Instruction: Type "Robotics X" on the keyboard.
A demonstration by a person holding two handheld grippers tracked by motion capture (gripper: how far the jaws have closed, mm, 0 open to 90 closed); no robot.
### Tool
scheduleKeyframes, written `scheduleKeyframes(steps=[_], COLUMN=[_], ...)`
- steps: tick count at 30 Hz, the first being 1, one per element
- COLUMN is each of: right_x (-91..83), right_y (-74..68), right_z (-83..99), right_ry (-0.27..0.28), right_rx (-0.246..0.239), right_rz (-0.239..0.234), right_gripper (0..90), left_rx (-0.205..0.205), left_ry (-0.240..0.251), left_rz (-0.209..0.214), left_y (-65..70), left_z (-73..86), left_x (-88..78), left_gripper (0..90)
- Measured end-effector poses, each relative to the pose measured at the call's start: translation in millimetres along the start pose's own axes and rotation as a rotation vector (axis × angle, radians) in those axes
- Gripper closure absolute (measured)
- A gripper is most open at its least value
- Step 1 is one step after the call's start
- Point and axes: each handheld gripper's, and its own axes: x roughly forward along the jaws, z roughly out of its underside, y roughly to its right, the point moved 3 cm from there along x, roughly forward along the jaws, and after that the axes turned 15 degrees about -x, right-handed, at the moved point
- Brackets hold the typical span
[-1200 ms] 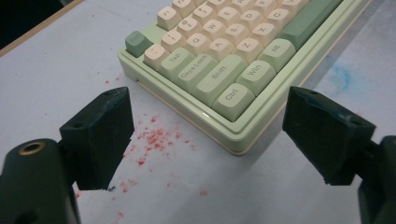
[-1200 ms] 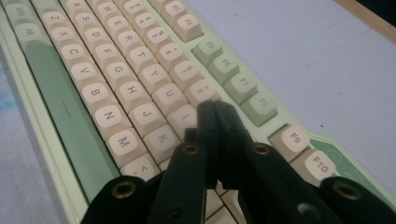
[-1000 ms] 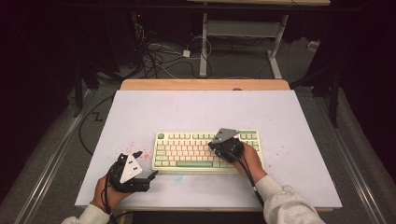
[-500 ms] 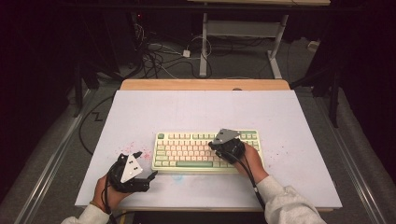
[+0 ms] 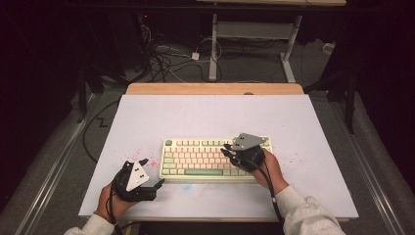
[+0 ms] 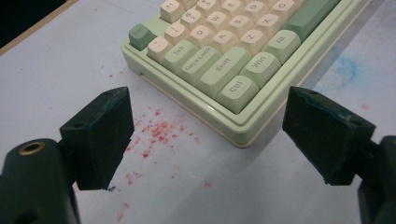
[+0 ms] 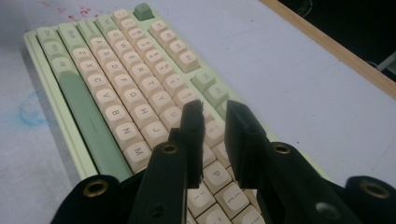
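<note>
Now, line by line:
Right jaws: the right gripper has just been opening a little; a thin gap shows, with nothing held in it.
Change: a second ago it sat shut, low on the keys; now it is lifted a bit.
Meaning: that key press looks done.
Left jaws: the left gripper is wide open and empty, at the lower left.
Keyboard: the green keyboard lies flat, middle of the table.

keyboard keycaps: tab, shift, ctrl, win
</note>
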Motion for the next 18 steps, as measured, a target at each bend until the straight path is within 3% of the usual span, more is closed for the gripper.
scheduleKeyframes(steps=[6,11,18], right_x=[-5.8,-12.1,-21.6], right_y=[-1.9,-2.6,-2.7], right_z=[-2.7,-5.4,-3.6], right_ry=[0.026,0.064,0.096], right_rx=[-0.005,-0.011,0.001], right_rz=[0.004,0.03,0.064], right_gripper=[62.9,38.0,23.2], left_rx=[-0.001,-0.004,-0.017], left_ry=[0.001,0.002,0.007], left_rz=[0.006,0.009,0.012], left_y=[0.2,0.2,-0.8], left_z=[0.1,0.2,-0.7], left_x=[-0.5,-0.9,-1.8], left_gripper=[16.1,16.1,16.1])
